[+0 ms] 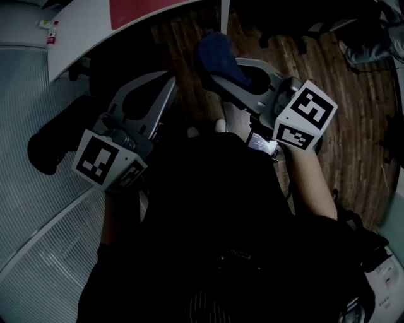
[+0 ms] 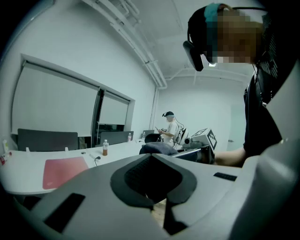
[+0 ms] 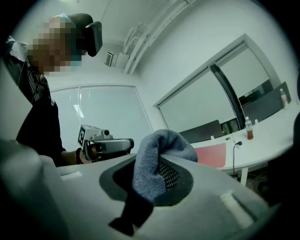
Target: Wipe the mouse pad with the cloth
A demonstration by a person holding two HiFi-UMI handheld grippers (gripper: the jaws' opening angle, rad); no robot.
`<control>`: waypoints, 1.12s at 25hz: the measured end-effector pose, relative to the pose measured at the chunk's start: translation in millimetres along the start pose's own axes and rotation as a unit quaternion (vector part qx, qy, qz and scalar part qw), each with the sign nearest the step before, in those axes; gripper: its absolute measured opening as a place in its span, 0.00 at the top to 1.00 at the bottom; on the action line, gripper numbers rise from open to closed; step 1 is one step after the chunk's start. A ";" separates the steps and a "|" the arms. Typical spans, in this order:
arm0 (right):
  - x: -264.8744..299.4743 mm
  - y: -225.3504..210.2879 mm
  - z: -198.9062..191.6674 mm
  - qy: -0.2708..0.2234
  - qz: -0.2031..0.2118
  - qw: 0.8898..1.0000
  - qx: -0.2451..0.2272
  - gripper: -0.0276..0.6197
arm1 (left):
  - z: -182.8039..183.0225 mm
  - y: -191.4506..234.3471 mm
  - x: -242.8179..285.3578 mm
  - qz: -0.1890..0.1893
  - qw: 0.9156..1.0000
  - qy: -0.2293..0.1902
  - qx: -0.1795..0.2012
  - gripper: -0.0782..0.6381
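Note:
The red mouse pad (image 2: 63, 171) lies on a white table (image 2: 23, 171); it also shows as the red pad (image 3: 212, 154) in the right gripper view and the pad's edge (image 1: 145, 9) at the top of the head view. A blue-grey cloth (image 3: 157, 159) is bunched between the jaws of my right gripper (image 3: 150, 187), which is shut on it. In the head view that cloth (image 1: 218, 53) sticks out past the right gripper (image 1: 221, 79), held over the wooden floor away from the table. My left gripper (image 1: 169, 81) is beside it, its jaws together and empty, seen close in its own view as the left gripper (image 2: 154, 187).
A drink bottle (image 2: 105, 147) and a small cabled device (image 3: 236, 144) stand on the table near the pad. Another person (image 2: 168, 126) stands at the far end of the room. Dark chairs (image 2: 47, 139) line the table's far side. A black object (image 1: 57, 139) sits on the grey carpet at left.

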State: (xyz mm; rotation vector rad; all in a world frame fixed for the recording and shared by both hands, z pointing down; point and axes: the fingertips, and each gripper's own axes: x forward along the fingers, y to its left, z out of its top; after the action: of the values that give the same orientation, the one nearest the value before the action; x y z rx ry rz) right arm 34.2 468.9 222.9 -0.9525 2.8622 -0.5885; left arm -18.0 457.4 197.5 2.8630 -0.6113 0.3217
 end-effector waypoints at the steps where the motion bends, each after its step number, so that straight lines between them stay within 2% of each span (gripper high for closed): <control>1: -5.1 -1.7 0.1 -0.004 -0.004 1.000 0.001 0.86 | -1.2 -1.7 4.1 -0.005 1.000 0.002 -0.005 0.88; 9: -48.5 -31.2 4.7 -0.027 -0.040 0.999 0.009 0.86 | 6.5 -1.8 37.4 -0.028 0.999 0.002 -0.023 0.88; 15: -56.8 -52.7 5.3 -0.034 -0.076 0.996 0.012 0.86 | 4.6 8.4 59.0 -0.058 0.998 0.010 -0.029 0.88; 19: -57.2 -65.8 6.6 -0.026 -0.105 0.994 0.010 0.86 | 9.2 23.2 70.9 -0.078 0.996 -0.005 -0.053 0.88; 26: -56.7 -67.4 22.6 -0.024 -0.134 0.990 -0.017 0.86 | 26.0 32.1 74.7 -0.090 0.995 -0.031 -0.040 0.88; 28: -41.4 -73.0 30.1 -0.020 -0.137 0.990 -0.021 0.86 | 30.1 47.5 73.0 -0.093 0.994 -0.035 -0.044 0.88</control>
State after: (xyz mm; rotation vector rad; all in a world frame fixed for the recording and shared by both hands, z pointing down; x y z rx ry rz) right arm 114.2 429.6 220.4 -1.3623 2.7387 -0.5227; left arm 32.1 380.2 193.8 2.8288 -0.3554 0.1618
